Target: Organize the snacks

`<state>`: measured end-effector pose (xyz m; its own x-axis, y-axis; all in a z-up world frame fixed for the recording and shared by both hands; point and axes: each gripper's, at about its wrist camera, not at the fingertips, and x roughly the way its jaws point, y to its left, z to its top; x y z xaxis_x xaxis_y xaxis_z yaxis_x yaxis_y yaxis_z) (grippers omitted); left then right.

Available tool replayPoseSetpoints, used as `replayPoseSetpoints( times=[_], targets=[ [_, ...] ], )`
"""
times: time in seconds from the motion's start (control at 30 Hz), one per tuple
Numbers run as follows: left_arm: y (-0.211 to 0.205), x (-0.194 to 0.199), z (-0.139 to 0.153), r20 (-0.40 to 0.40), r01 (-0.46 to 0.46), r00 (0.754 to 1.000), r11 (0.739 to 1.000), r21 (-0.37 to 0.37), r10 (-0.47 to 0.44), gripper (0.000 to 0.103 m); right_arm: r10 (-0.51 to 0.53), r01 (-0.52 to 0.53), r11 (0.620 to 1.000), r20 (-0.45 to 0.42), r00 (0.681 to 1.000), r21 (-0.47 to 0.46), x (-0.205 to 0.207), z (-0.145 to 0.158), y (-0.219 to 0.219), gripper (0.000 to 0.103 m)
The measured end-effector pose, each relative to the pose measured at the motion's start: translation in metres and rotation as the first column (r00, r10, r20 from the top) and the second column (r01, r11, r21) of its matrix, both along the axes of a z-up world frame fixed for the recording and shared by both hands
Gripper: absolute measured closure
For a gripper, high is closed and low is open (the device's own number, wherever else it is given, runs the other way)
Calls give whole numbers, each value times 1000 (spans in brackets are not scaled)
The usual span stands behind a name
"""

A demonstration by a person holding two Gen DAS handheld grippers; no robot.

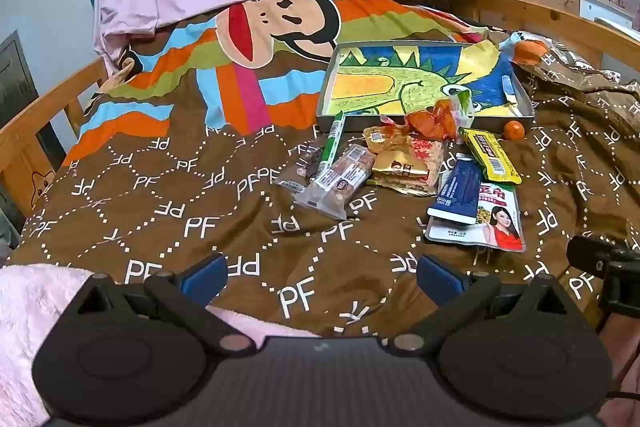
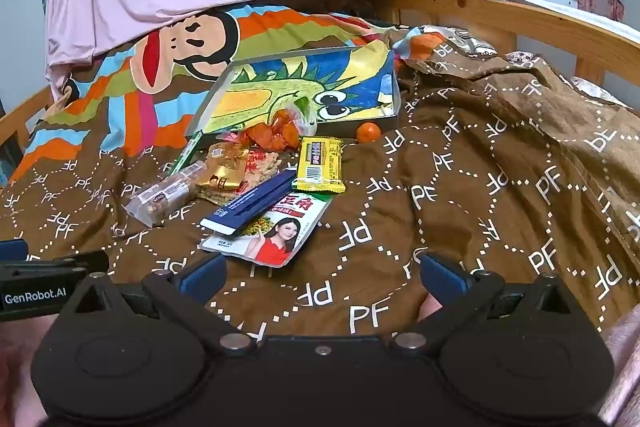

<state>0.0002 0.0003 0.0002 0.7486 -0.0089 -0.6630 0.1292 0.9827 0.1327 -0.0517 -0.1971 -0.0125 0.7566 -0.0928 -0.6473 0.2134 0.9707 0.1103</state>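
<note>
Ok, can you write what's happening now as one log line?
left gripper: open, empty | right gripper: open, empty | snacks: piled on blanket | tray: behind pile | orange: beside tray

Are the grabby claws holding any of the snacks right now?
No, nothing is held. The left gripper and right gripper are both wide open over the brown blanket, short of the snack pile.
</note>
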Motion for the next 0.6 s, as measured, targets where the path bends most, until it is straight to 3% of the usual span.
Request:
replayPoseSetpoints(
  times=[0.6],
  targets=[
    [0,0,0,2,0,1000,1000,9,0,0,1,-1,1000,1,1000,6,-2,-2,0,1]
  ],
)
